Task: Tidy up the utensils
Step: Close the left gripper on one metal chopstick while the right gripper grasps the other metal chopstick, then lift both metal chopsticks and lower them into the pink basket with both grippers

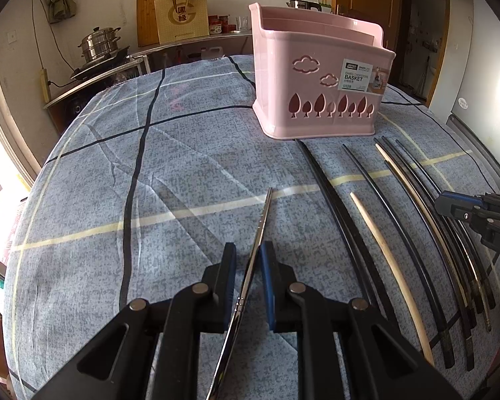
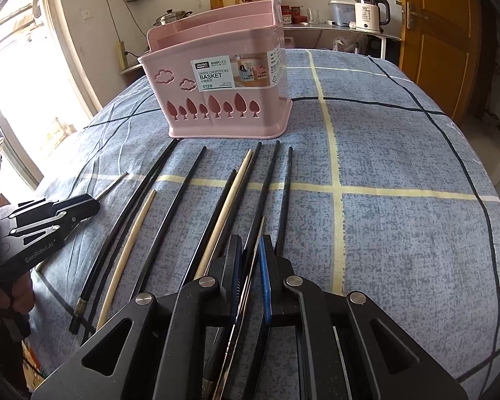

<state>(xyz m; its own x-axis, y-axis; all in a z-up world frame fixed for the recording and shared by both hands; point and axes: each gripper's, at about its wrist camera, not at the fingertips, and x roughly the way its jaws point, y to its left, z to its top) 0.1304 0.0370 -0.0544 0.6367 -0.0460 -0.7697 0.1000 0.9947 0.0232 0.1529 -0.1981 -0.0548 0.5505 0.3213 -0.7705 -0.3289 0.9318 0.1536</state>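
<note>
Jaws of right gripper [image 2: 250,250] pinch a steel chopstick [image 2: 253,266].

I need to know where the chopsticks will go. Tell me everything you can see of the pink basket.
The pink basket looks like moulded plastic, roughly rectangular with rounded corners, a flared base and a taller back wall. Its front has cloud-shaped and tree-shaped cutouts and a paper label reading "DIVIDED CHOPSTICKS BASKET". At least one inner divider shows; nothing can be seen inside it. It stands upright on the blue checked cloth, just beyond the tips of the loose chopsticks; whether the nearest tip touches it cannot be told. Neither hand-held gripper touches it.
</note>
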